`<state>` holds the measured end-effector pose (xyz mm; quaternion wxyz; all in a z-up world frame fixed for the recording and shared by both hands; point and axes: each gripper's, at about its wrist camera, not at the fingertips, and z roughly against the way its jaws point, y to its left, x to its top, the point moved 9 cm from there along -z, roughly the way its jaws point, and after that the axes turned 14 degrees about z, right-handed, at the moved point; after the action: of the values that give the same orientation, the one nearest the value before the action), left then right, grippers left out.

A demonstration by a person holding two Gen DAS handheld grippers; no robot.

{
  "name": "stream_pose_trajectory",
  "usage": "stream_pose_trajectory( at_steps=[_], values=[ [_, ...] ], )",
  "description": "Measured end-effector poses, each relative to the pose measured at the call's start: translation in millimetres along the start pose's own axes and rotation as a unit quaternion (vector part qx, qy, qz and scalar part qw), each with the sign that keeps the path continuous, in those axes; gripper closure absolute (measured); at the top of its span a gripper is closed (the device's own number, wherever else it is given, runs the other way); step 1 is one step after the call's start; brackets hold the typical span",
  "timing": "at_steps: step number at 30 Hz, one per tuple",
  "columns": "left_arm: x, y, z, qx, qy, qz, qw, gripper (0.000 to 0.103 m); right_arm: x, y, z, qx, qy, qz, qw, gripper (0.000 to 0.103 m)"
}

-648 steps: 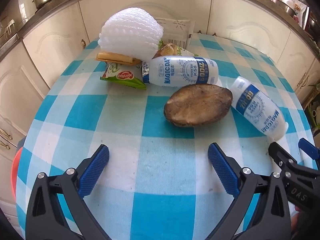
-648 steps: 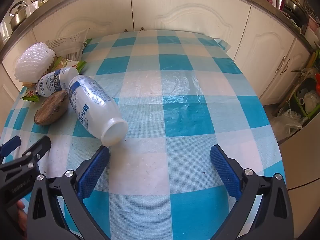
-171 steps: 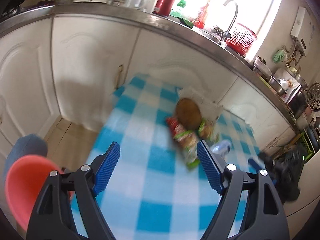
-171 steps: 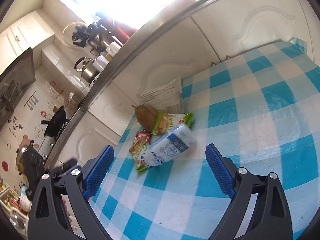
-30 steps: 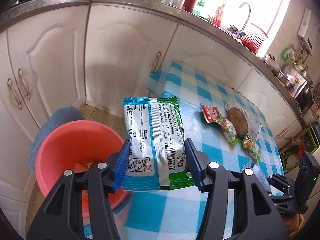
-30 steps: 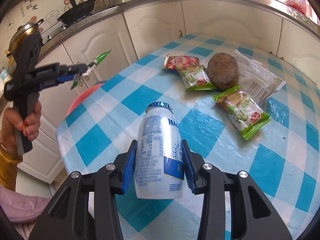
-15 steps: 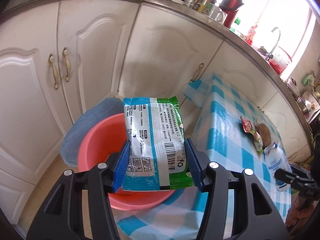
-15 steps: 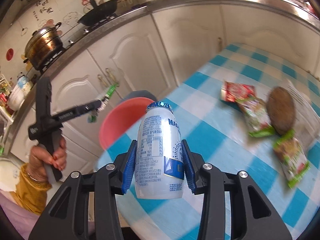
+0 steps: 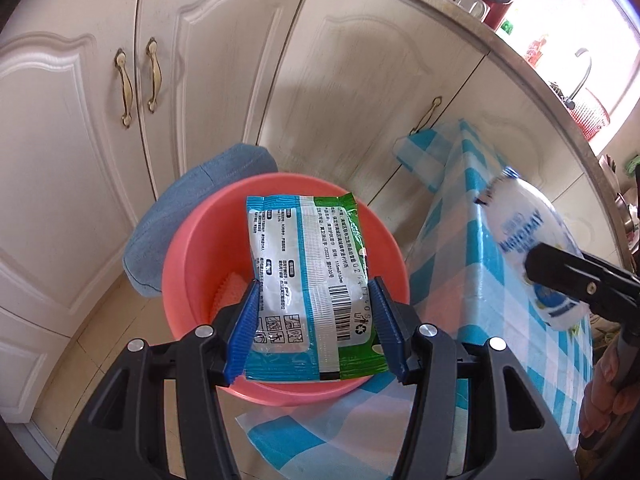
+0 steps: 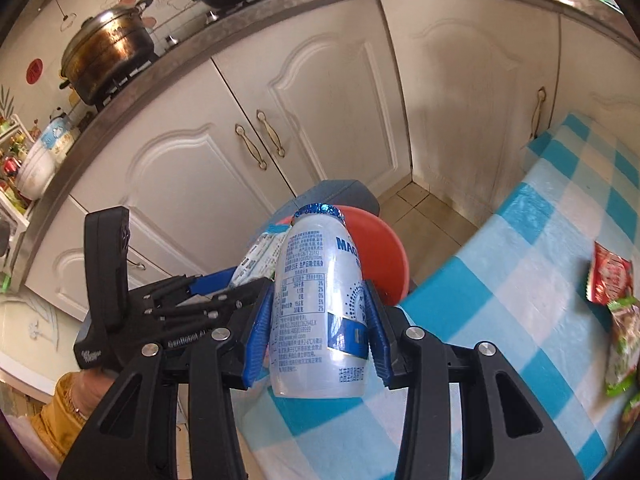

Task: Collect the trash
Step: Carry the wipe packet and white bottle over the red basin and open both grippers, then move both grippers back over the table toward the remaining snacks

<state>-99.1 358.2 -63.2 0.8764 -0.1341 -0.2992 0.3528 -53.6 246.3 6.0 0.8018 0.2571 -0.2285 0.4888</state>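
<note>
White kitchen cabinets [image 9: 224, 80] fill the background, with a steel counter running along the top and a big pot [image 10: 106, 58] on the stove. So: the trash in play is a packet [image 9: 308, 280] and a bottle [image 10: 320, 304].

Left gripper [image 9: 314, 332] has its blue fingers [image 9: 242, 332] clamped on the sides of the packet, a blue, white and green wrapper shown back side up with the barcode visible. It hangs right over the mouth of the pink bin [image 9: 200, 264], which sits on the floor just beside the tabletop [image 9: 460, 264]. Something pink and ribbed lies in the bottom of the bin, can't tell what exactly. A blue cushion-looking thing [image 9: 192, 216] sits behind the bin, up against it.

Right gripper [image 10: 318, 338] has its fingers [image 10: 258, 336] squeezed on the lower part of the bottle, a white plastic one with blue print and a blue foil top, pointing away from the camera. It's over the edge of the checked cloth [image 10: 520, 272], near the bin [image 10: 380, 256] but not above the opening as far as I can tell. From the left wrist view the bottle [image 9: 532, 248] looks blurred.

Further along the tabletop, a red wrapper [image 10: 610, 280] and a green one [image 10: 622, 344] lie touching each other, well apart from the bin.
</note>
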Motion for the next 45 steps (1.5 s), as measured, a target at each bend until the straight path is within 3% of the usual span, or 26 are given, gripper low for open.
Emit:
stream_pose_trajectory(
  at_steps=[9,14,18,22,30,37,45],
  values=[
    [-4,9,-30,0.035,0.016,-0.008,0.9992,0.047,-1,-9,-50,0.002,0.039,-0.013,0.999,0.056],
    [1,17,-32,0.039,0.013,0.002,0.9992,0.034,-2,-16,-48,-0.005,0.031,-0.028,0.999,0.039],
    [5,21,-28,0.036,0.007,0.010,0.9993,0.025,-3,-23,-29,-0.017,0.011,-0.042,0.999,0.024],
    [13,25,-19,0.033,-0.005,0.014,0.9993,0.023,-9,-33,-3,-0.033,-0.011,-0.056,0.998,0.015],
    [13,13,2,0.034,-0.031,0.015,0.9988,0.020,-47,-61,62,-0.081,-0.048,-0.082,0.992,0.015],
    [4,-15,23,0.033,-0.042,-0.002,0.9986,0.017,-96,-81,122,-0.152,-0.076,-0.087,0.982,0.015],
    [-11,-69,22,0.026,-0.025,-0.045,0.9984,0.015,-151,-117,170,-0.204,-0.095,-0.124,0.966,0.015]
  ],
)
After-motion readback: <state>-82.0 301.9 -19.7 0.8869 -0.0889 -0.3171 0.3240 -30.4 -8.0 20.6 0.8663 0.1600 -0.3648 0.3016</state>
